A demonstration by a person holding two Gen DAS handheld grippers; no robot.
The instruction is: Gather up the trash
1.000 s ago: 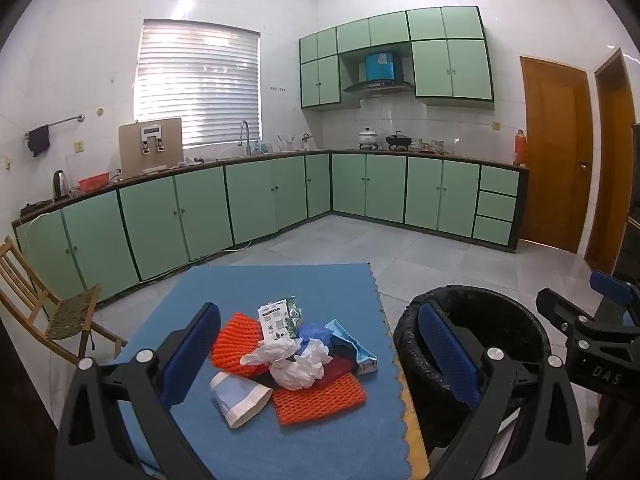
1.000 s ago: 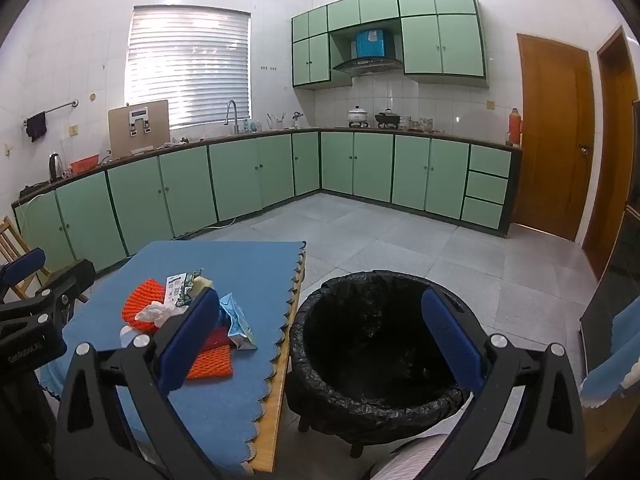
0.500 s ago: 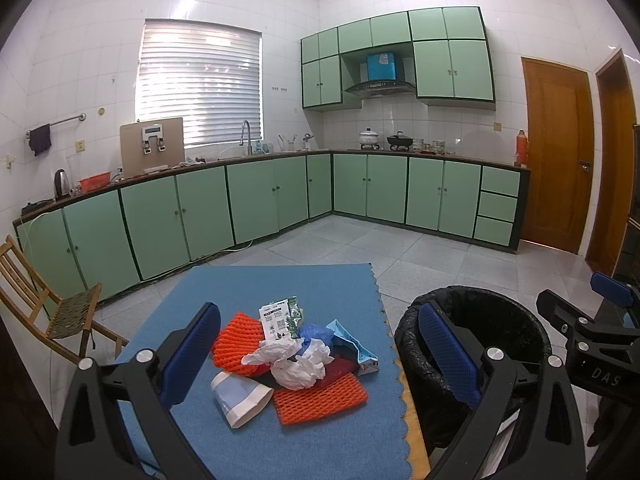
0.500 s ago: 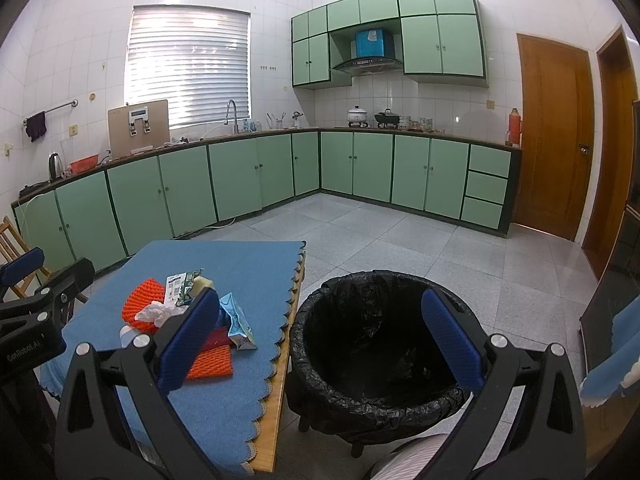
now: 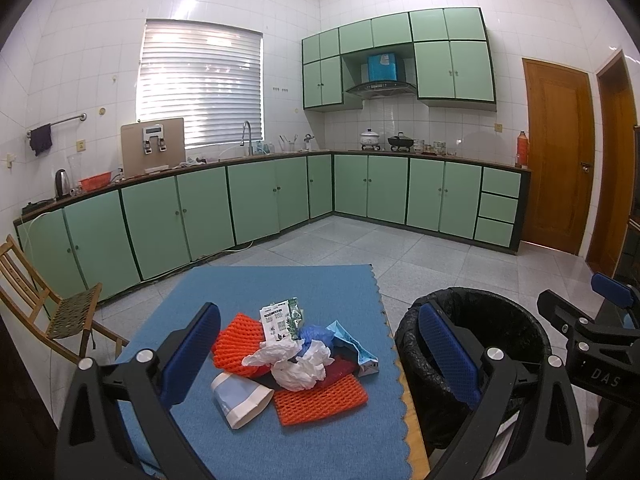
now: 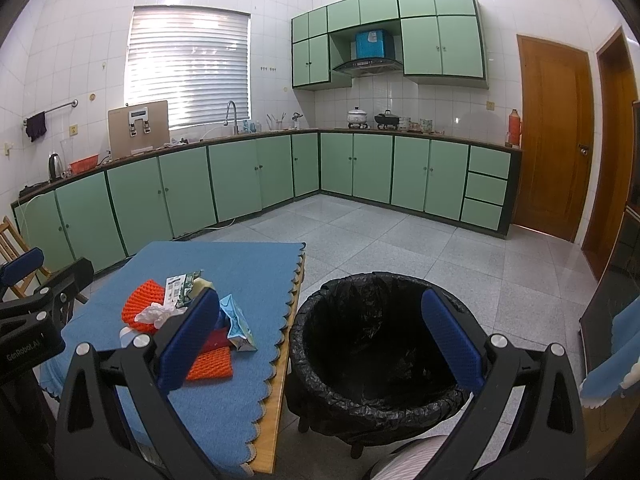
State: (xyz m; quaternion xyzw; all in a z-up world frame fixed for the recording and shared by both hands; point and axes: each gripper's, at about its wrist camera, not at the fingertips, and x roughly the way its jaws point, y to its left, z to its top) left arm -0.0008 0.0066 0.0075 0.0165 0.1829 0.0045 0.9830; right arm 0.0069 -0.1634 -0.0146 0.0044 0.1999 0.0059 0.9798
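Note:
A heap of trash lies on the blue table mat (image 5: 320,292): crumpled white tissue (image 5: 298,368), two orange foam nets (image 5: 320,398), a printed packet (image 5: 278,318), a light blue pouch (image 5: 240,398) and a teal carton (image 5: 354,342). My left gripper (image 5: 320,356) hovers open above and in front of the heap, holding nothing. A bin lined with a black bag (image 6: 372,344) stands on the floor right of the table. My right gripper (image 6: 320,340) is open over the bin's near side, empty. The heap (image 6: 176,312) shows left of it.
A wooden folding chair (image 5: 44,304) stands left of the table. Green cabinets (image 5: 256,200) line the far walls, with grey tiled floor (image 6: 400,240) between. Wooden doors (image 5: 560,152) are at the right. A blue cloth (image 6: 616,344) hangs at the right edge.
Almost nothing has moved; both grippers stay open in the same places, with only a slight drift of the left view.

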